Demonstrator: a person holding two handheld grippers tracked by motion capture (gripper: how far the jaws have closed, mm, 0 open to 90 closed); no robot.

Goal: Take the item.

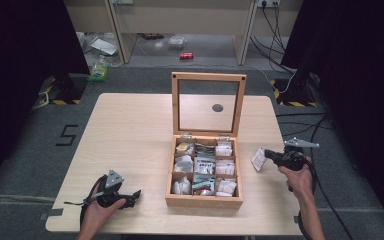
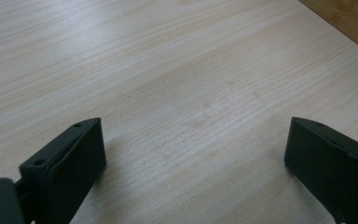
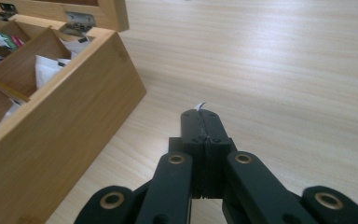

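Observation:
A wooden box [image 1: 203,201] stands open at the middle of the table, its glass-paned lid [image 1: 208,104] upright. Its compartments hold several white and coloured packets [image 1: 204,166]. My right gripper [image 1: 266,155] hovers just right of the box, shut on a white packet [image 1: 258,160]. In the right gripper view the jaws [image 3: 204,119] are pressed together, a thin white packet edge [image 3: 200,106] pokes out at their tip, and the box wall [image 3: 70,126] is to the left. My left gripper [image 1: 136,195] rests low at the front left, open and holding nothing [image 2: 193,140].
The light wooden table [image 1: 130,130] has a dark round hole [image 1: 217,107] behind the lid. A corner of the box [image 2: 349,18] shows at the top right of the left gripper view. Cables, stands and clutter lie on the floor beyond the table.

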